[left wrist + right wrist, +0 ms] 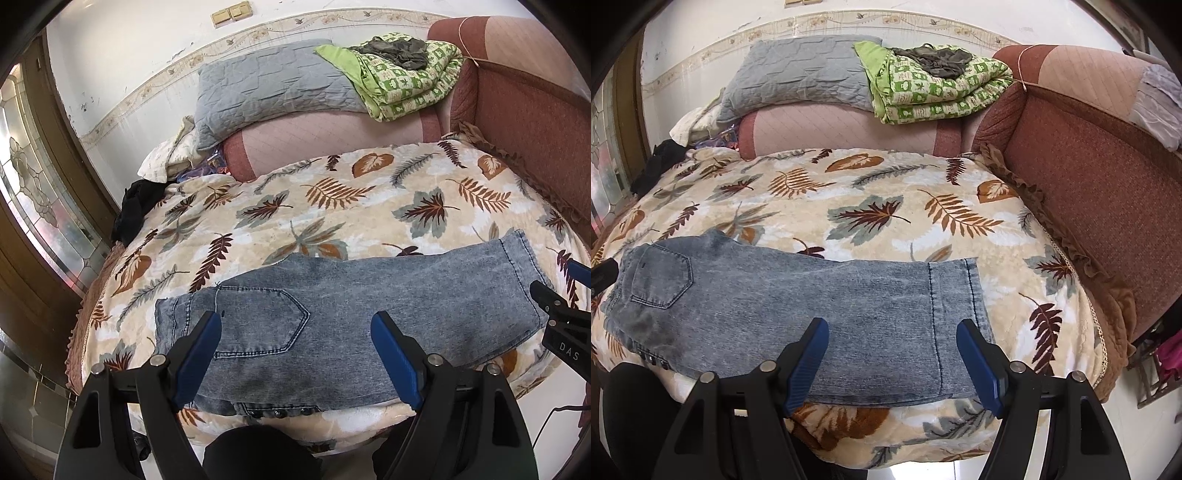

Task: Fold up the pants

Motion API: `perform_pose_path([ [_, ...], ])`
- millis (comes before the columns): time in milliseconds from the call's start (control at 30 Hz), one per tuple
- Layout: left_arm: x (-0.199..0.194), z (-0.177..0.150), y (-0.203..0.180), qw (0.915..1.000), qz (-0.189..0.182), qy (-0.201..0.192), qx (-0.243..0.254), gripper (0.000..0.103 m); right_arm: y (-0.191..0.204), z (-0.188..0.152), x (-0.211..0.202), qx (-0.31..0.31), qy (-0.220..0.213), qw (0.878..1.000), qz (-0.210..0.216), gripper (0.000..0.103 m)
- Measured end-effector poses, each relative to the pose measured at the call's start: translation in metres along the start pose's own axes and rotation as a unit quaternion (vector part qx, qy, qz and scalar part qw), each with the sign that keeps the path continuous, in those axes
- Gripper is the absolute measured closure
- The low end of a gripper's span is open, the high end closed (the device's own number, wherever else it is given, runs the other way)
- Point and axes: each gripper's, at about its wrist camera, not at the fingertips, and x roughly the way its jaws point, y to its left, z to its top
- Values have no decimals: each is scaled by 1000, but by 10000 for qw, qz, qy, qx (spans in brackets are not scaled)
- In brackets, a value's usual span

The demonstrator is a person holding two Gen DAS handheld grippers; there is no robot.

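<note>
Both spread wide: left gripper (295, 319) over jeans (351, 317) pocket end, right gripper (892, 326) over hem.

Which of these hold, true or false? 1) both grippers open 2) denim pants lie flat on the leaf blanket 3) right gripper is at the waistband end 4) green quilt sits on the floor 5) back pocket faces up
1) The left gripper and the right gripper are both open. True.
2) The faded blue denim pants lie flat on the cream leaf-print blanket. True.
3) The right gripper is at the waistband end. False: it hovers over the hem end; the left gripper is nearer the waistband.
4) The folded green patterned quilt sits on the floor. False: it rests on the pink sofa back, beside the grey quilted pillow.
5) The stitched back pocket faces up. True.
</note>
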Motion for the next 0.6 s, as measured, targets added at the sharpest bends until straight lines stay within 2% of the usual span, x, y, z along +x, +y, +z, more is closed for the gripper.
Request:
perform_pose_path([
  [600, 3, -6, 7, 10000, -1, -16, -80, 19, 7, 0, 0, -99, 44, 9999, -64, 28],
])
